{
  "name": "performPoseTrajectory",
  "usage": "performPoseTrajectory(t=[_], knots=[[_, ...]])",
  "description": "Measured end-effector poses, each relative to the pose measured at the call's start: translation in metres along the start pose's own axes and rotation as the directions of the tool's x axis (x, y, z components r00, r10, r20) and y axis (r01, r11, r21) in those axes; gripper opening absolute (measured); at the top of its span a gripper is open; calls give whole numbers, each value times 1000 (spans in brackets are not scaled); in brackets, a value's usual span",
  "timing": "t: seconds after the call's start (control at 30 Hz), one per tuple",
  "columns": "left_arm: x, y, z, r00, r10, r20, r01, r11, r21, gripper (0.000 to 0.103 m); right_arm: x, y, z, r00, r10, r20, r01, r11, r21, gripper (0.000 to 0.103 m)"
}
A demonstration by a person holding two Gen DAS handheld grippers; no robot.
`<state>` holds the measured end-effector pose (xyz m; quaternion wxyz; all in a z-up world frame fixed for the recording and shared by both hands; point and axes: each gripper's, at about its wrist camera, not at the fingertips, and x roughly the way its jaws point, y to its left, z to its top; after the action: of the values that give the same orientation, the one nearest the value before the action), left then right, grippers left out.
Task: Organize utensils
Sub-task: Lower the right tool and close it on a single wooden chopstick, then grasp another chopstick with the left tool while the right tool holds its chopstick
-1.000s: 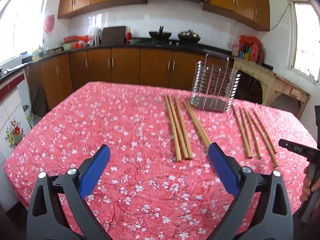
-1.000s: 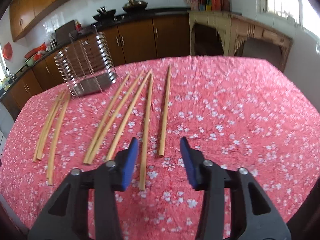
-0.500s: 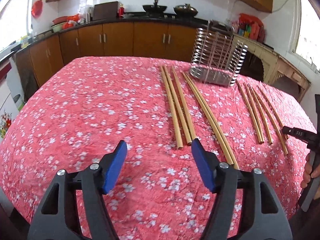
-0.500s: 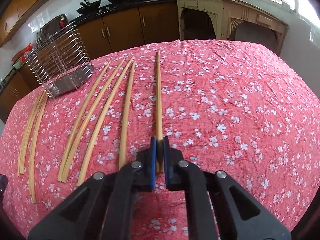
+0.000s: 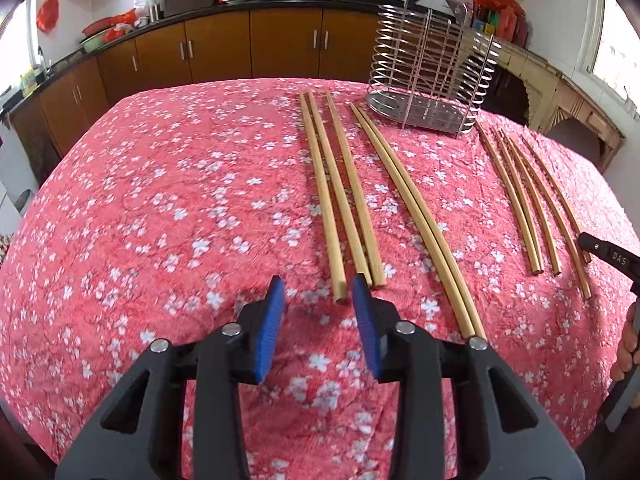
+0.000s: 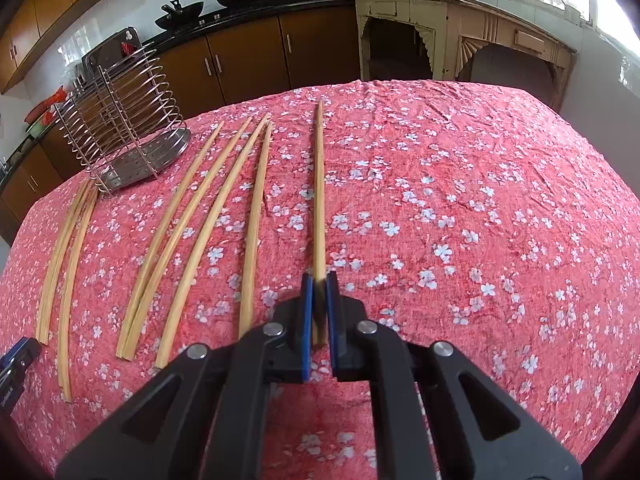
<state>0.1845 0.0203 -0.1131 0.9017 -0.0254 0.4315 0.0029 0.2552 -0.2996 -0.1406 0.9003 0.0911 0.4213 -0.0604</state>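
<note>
- My right black tongs with blue pads (image 6: pixel 318 300) are clamped on the near end of one long pale wooden chopstick (image 6: pixel 319 184), ready to lift it off the red flowered tablecloth (image 6: pixel 480 220).
- My left tongs (image 5: pixel 318 300) are closing, nothing between them yet, just short of the leftmost chopstick's end (image 5: pixel 340 298).
- The steel wire utensil holder (image 5: pixel 430 80) waits upright at the table's far side, apparently empty.

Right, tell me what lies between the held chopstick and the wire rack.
Right wrist view: four loose chopsticks lie on the cloth between the chopstick clamped in the right gripper and the wire rack.
</note>
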Motion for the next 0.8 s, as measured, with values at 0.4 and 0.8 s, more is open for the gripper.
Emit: performPoseTrajectory(t=[0.4,0.8], knots=[[24,-4,26,998,44,-33,-42,997,68,7,4,0,7,1000,5,-9,-4,1000,14,8],[32,63,38,997,83,0,-83,996,29,7,15,-47,26,998,-64,2,63,992,110,8]])
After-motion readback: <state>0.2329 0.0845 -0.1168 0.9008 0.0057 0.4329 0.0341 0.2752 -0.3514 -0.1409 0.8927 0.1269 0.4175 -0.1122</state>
